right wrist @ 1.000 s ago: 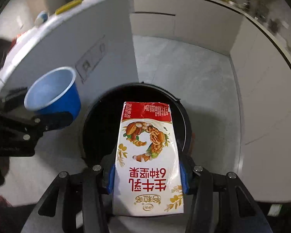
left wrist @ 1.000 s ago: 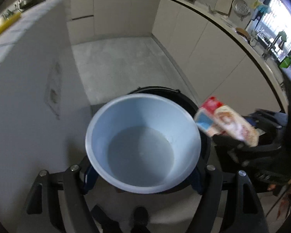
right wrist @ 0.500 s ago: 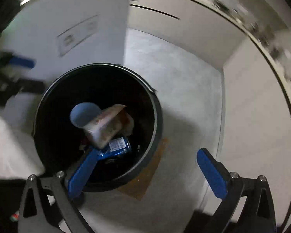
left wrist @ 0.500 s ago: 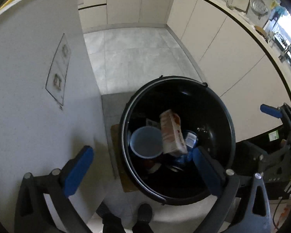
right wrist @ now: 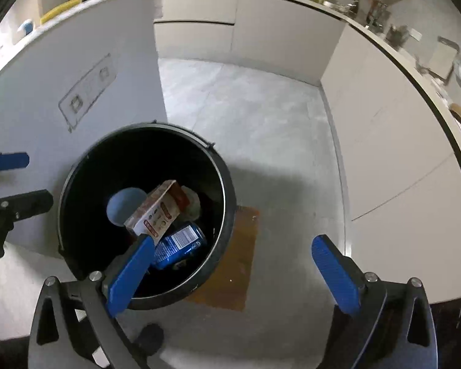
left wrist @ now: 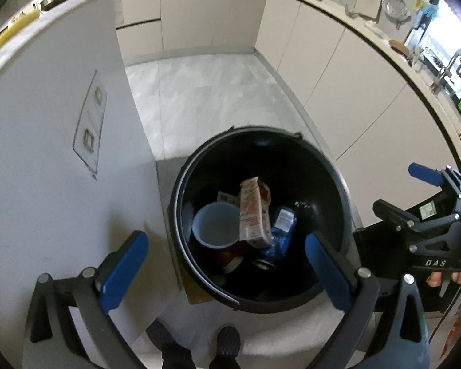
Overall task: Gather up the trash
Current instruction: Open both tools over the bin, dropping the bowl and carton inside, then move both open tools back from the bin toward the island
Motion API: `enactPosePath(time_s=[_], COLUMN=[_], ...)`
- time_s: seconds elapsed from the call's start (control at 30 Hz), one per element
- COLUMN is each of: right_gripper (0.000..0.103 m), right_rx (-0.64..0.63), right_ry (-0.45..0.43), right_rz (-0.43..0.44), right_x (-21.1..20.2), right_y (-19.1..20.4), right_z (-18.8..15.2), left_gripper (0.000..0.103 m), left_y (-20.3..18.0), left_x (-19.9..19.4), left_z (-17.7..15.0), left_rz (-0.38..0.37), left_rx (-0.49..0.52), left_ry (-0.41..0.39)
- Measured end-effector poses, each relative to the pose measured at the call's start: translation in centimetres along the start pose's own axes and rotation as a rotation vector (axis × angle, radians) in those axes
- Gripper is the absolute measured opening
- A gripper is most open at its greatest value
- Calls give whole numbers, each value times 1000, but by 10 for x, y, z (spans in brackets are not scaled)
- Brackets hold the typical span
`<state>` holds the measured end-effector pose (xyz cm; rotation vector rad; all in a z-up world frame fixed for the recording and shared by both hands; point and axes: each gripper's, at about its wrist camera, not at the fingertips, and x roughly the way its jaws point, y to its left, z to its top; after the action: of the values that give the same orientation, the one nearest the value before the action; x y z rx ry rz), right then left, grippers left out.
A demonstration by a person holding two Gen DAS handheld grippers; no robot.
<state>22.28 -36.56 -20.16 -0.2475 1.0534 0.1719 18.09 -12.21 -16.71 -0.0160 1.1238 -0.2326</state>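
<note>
We read the drop as done: blue cup [left wrist: 215,227] and milk carton [left wrist: 252,215] lie inside the black bin [left wrist: 338,190], frame centre. The left gripper [left wrist: 224,264] and right gripper [right wrist: 230,273] have just been opening, jaws wide, nothing between. Next move calls for finding more trash.

Blue cup [right wrist: 124,206] partly behind carton [right wrist: 156,215] (bin bottom [left wrist: 261,279] too dark).

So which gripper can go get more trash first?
Probably either: the left gripper and right gripper are both open and empty; the cup and carton lie in the bin.
</note>
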Motion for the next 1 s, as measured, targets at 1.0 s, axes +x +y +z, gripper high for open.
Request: enactPosePath(time_s=[1.0], right_gripper=[103], right_rx=[98], right_ry=[-264], right_rz=[-87], right_x=[-143], right_y=[39], right_z=[32], left_gripper=[103], left_y=[40], left_x=[-147], left_z=[-3], left_rz=[79], left_rx=[-110], left_ry=[-302])
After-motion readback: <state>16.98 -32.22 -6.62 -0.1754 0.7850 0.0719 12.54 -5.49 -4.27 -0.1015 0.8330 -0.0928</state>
